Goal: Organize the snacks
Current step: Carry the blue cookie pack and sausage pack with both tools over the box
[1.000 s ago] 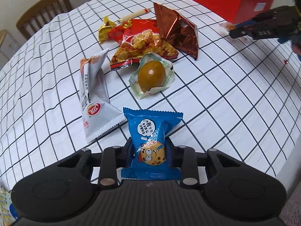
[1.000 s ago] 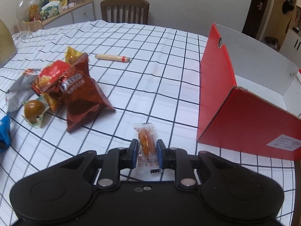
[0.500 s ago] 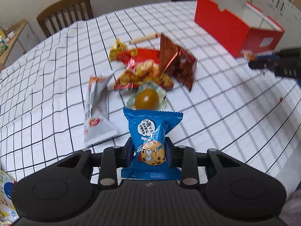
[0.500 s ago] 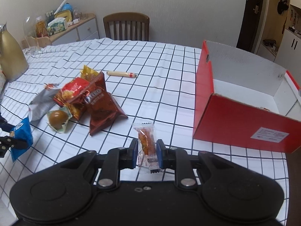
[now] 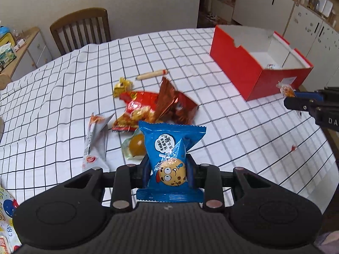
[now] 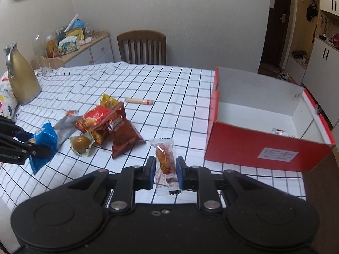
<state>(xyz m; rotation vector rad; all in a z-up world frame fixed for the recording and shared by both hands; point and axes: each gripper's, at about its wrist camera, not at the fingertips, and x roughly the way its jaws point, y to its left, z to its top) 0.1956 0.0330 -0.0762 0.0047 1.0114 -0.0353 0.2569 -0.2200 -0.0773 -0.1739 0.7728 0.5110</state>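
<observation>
The blue cookie packet (image 5: 169, 158) pinched in the left tongs (image 5: 168, 173) hides part of the wrapped egg (image 5: 135, 148) on the counter (image 5: 233, 131), while the right tongs (image 6: 165, 171) pinch a small clear snack packet (image 6: 165, 163) near the red box (image 6: 264, 148), whose contents barely show

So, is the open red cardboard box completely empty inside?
No, a small silvery wrapped snack already lies on the white floor of the red cardboard box.
</observation>
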